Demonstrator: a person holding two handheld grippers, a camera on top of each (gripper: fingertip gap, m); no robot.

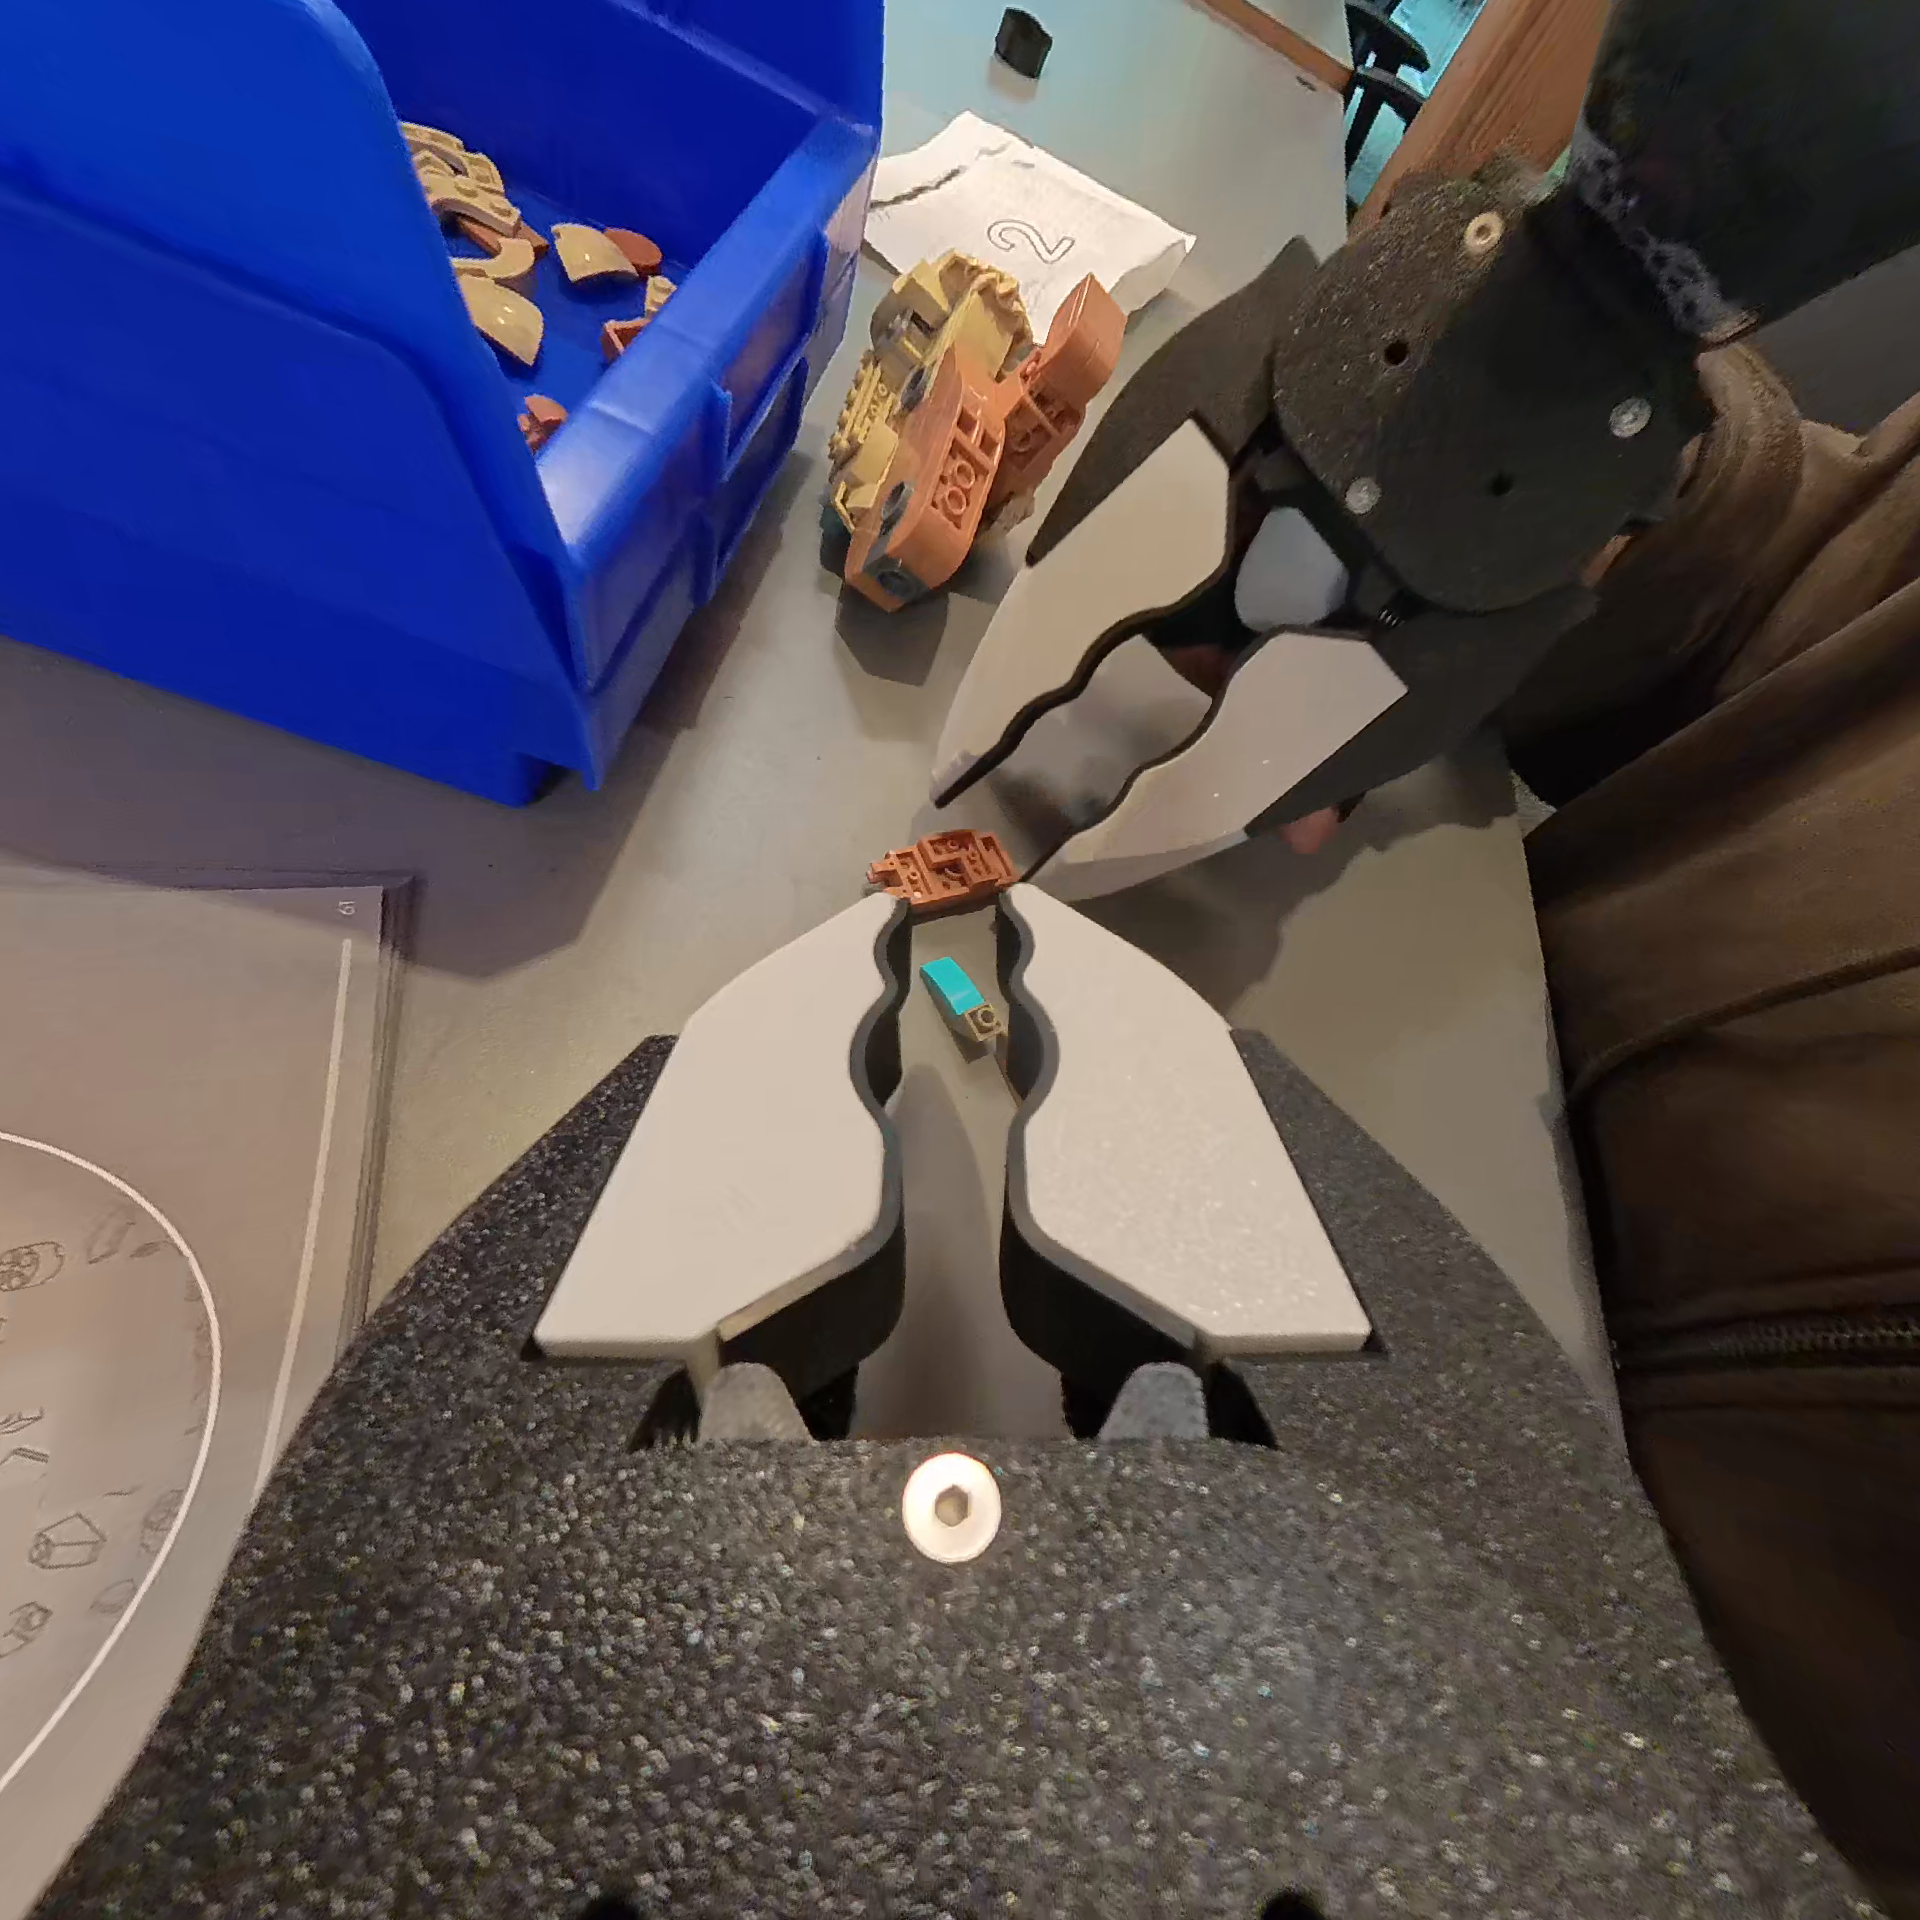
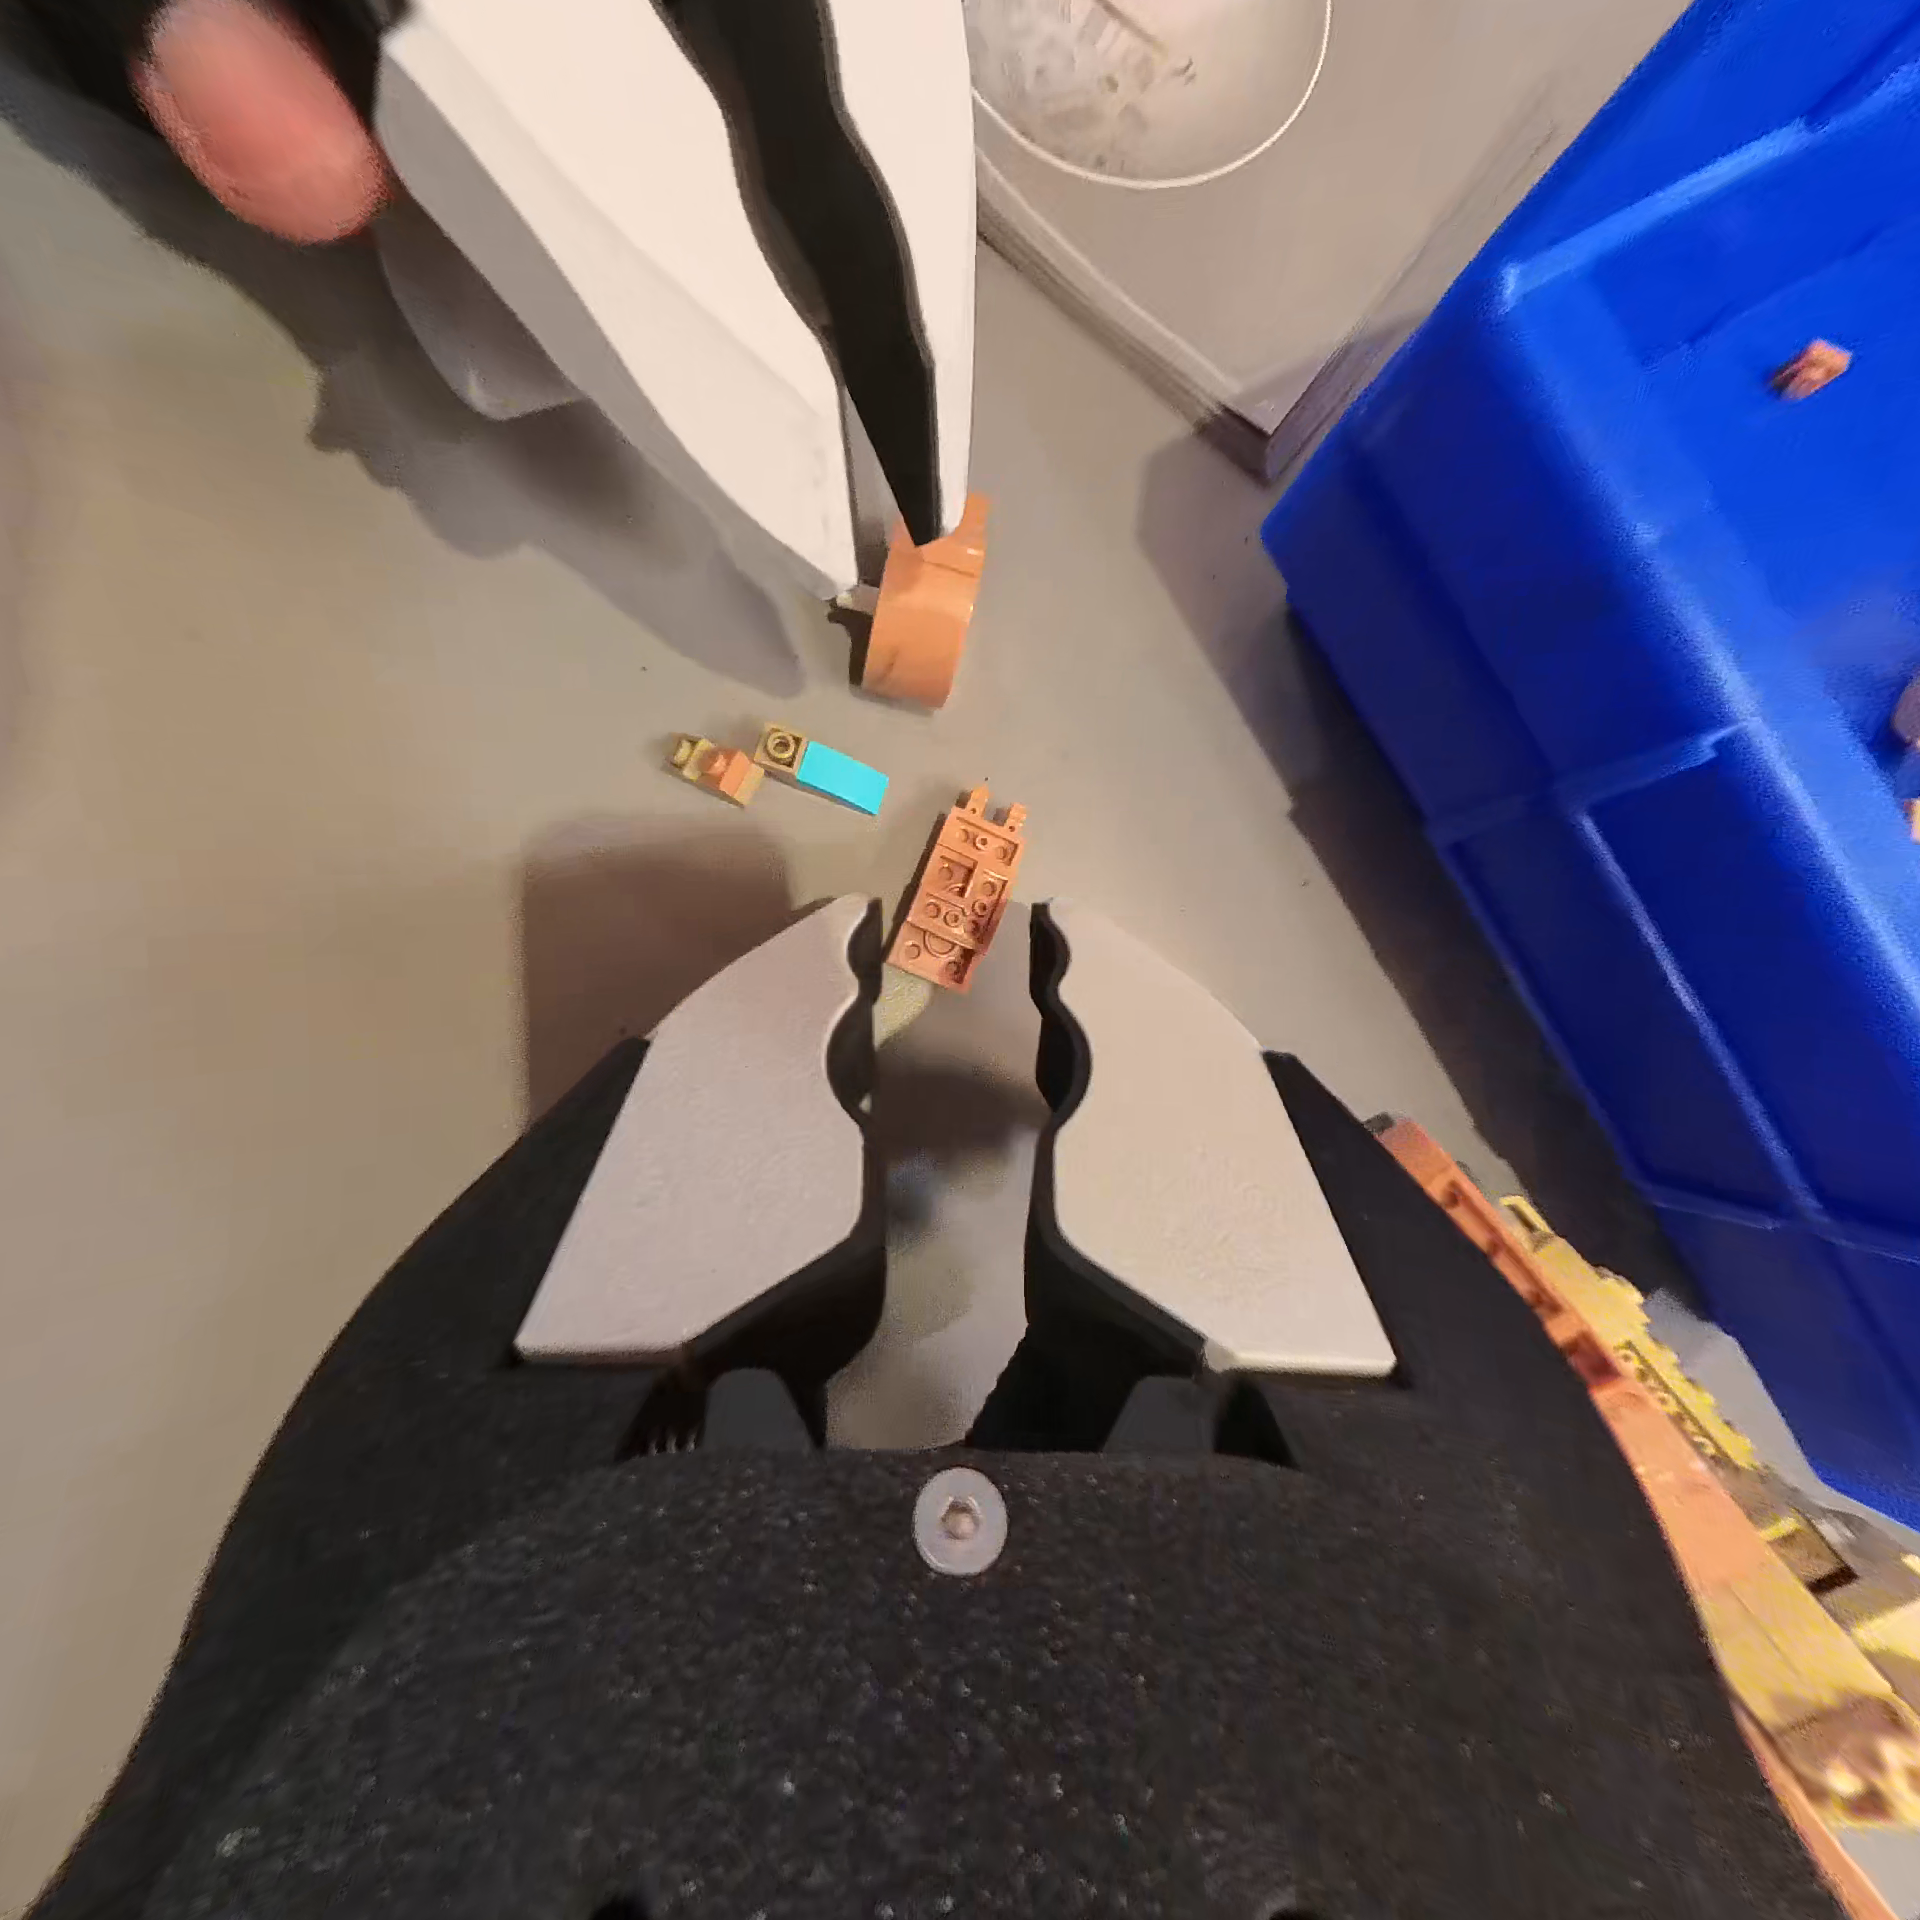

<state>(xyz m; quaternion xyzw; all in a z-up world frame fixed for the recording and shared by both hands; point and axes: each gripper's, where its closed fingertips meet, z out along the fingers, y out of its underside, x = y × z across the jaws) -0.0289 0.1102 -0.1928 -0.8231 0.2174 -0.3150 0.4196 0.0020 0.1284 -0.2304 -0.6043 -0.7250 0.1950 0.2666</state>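
Two hand-held tools are working close together over a grey tabletop [image 2: 260,831] scattered with small building bricks. The left tool [image 1: 958,904] is pinching a smooth, rounded orange-brown brick [image 2: 920,623] at the very ends of its fingers, low over the tabletop; whether the brick is touching the surface cannot be told. The right tool [image 2: 951,914] is hanging with its fingers spread, and a flat brown plate [image 2: 961,904], underside facing up, is lying on the tabletop between its tips, with a clear gap showing on each side, so neither pad is pressing on it. Between the two tools, a slim tan brick with a turquoise sloped top [image 2: 844,781] is lying flat, and a tiny tan and orange piece [image 2: 717,769] is sitting just beside it. A large blue bin [image 1: 312,416] holding loose tan and brown curved bricks is standing near the plate. A partly built tan and brown model [image 1: 956,416] is resting beside the bin, in front of a white paper towel [image 1: 1039,208]. A grey printed booklet [image 1: 156,1143] is lying near the left tool.
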